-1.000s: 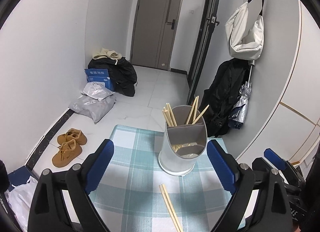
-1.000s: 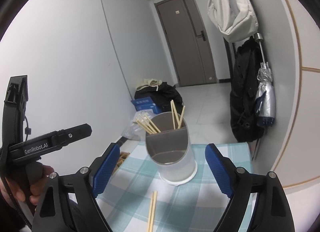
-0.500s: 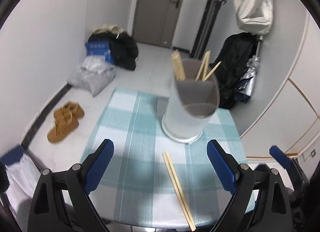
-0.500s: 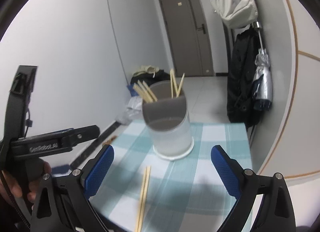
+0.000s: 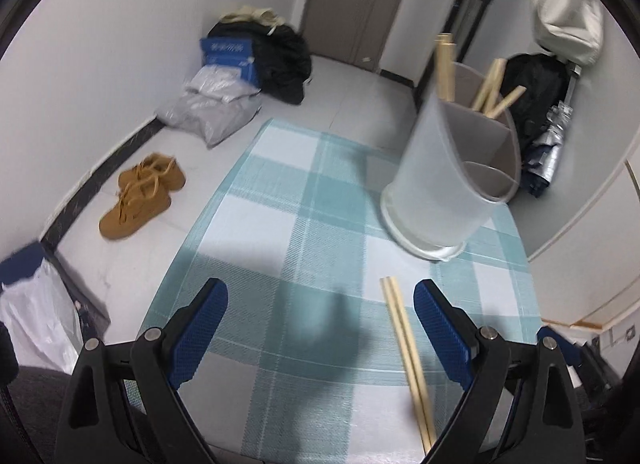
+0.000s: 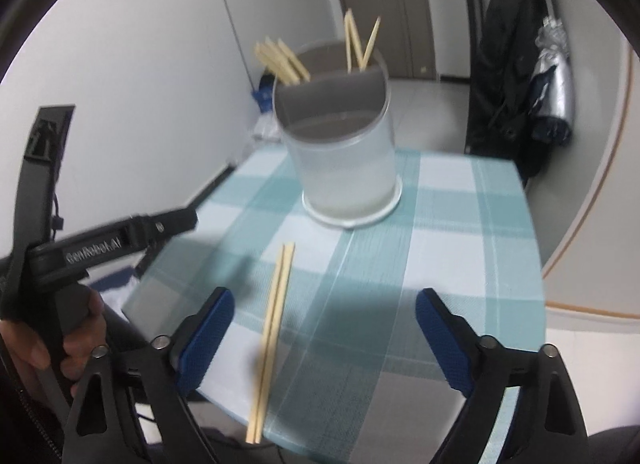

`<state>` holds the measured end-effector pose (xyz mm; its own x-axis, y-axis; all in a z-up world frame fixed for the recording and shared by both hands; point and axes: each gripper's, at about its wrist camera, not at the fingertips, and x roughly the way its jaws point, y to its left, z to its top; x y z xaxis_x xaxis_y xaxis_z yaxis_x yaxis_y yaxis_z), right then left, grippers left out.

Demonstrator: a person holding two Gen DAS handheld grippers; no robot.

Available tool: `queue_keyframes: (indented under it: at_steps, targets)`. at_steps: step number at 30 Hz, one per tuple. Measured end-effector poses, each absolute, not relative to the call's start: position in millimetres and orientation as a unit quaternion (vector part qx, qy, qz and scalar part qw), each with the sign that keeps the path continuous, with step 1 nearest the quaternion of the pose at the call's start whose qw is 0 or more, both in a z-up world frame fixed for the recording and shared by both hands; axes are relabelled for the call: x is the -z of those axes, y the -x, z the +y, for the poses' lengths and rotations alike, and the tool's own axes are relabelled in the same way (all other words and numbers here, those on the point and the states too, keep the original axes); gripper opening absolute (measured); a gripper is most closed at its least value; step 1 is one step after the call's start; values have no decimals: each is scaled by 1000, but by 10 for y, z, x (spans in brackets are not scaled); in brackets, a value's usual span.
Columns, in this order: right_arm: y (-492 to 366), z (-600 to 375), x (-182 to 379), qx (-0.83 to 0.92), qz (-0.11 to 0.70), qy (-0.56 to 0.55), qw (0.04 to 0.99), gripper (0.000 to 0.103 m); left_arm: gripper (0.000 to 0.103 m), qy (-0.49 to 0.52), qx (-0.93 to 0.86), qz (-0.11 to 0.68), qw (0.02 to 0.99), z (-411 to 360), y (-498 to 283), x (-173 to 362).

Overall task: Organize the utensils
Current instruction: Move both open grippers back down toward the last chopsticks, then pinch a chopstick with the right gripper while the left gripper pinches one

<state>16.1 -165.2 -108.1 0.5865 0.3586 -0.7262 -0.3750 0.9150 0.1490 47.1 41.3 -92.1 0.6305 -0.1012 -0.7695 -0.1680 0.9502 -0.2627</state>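
Observation:
A pair of wooden chopsticks [image 5: 406, 356] [image 6: 272, 340] lies side by side on the teal checked table [image 5: 304, 232] [image 6: 460, 232], near its front edge. Behind them stands a frosted, divided utensil holder [image 5: 436, 184] [image 6: 344, 160] with several chopsticks upright in its rear compartments. My left gripper [image 5: 320, 328] hangs open over the table, the loose pair just inside its right finger. My right gripper [image 6: 324, 336] is wide, its jaws closing, with the pair just inside its left finger and untouched. The left gripper's body [image 6: 100, 244], held by a hand, shows at the left of the right wrist view.
Brown shoes [image 5: 140, 196], grey plastic bags [image 5: 212, 112], a blue box [image 5: 228, 56] and black bags lie on the floor left of the table. A black coat [image 6: 504, 64] and a folded umbrella [image 6: 552, 84] hang by the wall at the right. A closed door stands behind.
Both grippers have sunk towards the table and tipped further down. The holder and the loose chopsticks now look larger and closer, and the chopsticks lie between each gripper's fingers.

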Motion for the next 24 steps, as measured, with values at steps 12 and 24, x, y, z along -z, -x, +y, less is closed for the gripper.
queue_keyframes:
  at_steps: [12, 24]
  targets:
    - [-719, -1232, 1508, -218, 494, 62, 839, 59, 91, 212, -70, 447, 866, 786, -615, 1034]
    - [-925, -873, 1651, -241, 515, 129, 812, 34, 91, 261, -71, 454, 849, 972, -658, 1071]
